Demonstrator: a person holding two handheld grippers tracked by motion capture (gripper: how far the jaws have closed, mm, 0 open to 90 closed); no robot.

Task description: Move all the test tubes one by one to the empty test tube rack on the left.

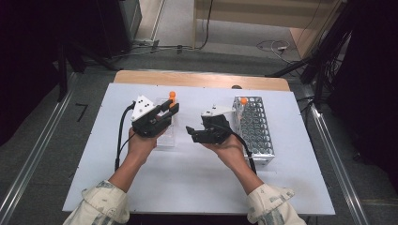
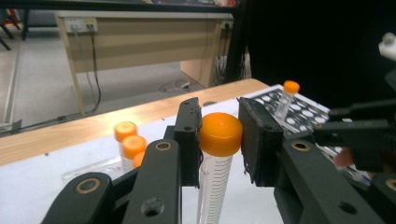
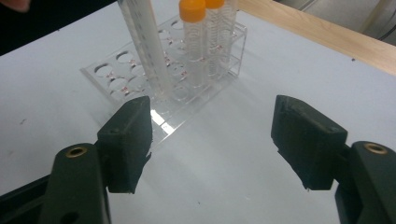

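While raised over the clear rack at table left, left gripper clenched on orange-capped tube, upright, gripped just under the cap. Right gripper released, nothing between the jaws, held level beside the metal rack, aimed leftward.

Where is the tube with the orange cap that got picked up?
The tube sits clamped in the left hand-held gripper, above the clear rack on the table's left.
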